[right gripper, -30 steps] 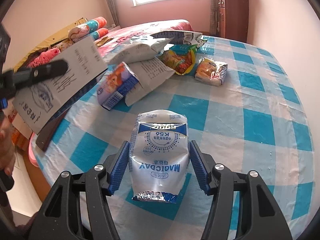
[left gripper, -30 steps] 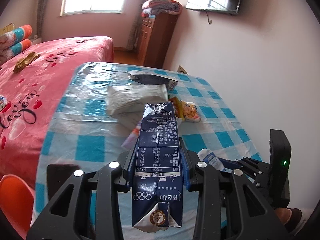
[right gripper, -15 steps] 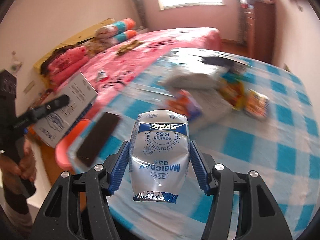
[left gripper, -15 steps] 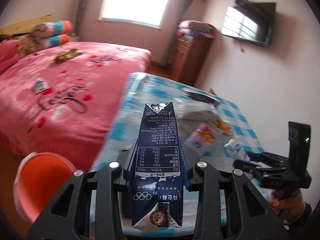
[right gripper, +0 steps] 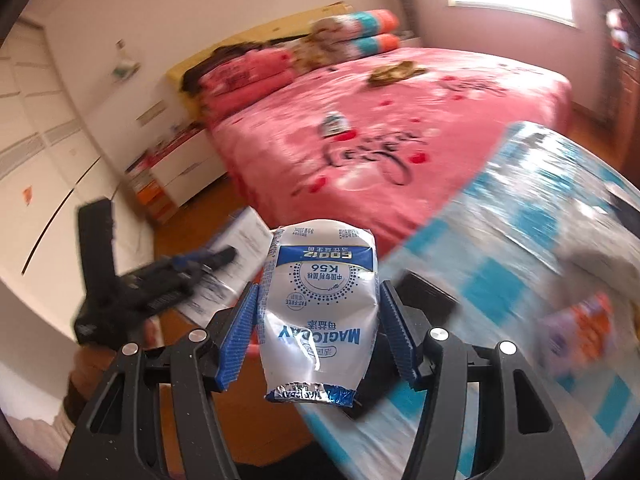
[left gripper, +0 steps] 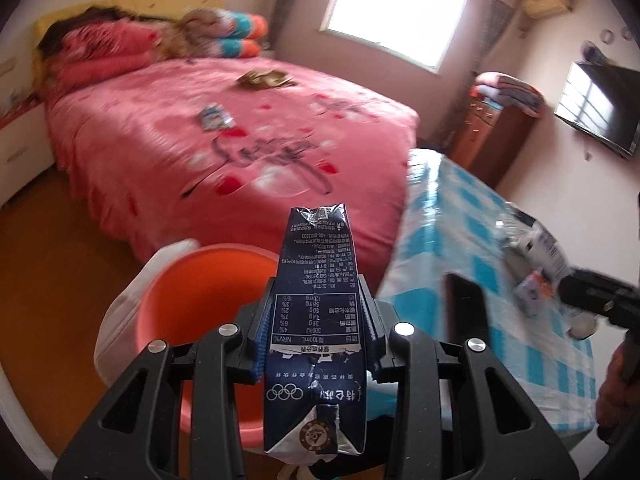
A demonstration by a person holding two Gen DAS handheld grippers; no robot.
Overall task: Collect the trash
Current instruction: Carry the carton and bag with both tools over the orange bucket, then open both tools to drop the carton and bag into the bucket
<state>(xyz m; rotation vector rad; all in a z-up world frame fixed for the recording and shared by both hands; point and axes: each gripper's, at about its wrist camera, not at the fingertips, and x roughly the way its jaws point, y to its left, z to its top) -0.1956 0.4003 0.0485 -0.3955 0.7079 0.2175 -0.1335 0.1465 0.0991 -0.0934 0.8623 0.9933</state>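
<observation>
The dark carton (left gripper: 316,332) hides part of the orange bin (left gripper: 200,320); table (right gripper: 540,280) items are blurred beyond telling

Two wrist fisheyes, close behind their jaws, both facing the pink bed (left gripper: 224,152) (right gripper: 400,152).

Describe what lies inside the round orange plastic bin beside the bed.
The orange bin shows only bare inner wall; the dark blue milk carton in the left gripper hides its bottom.
</observation>
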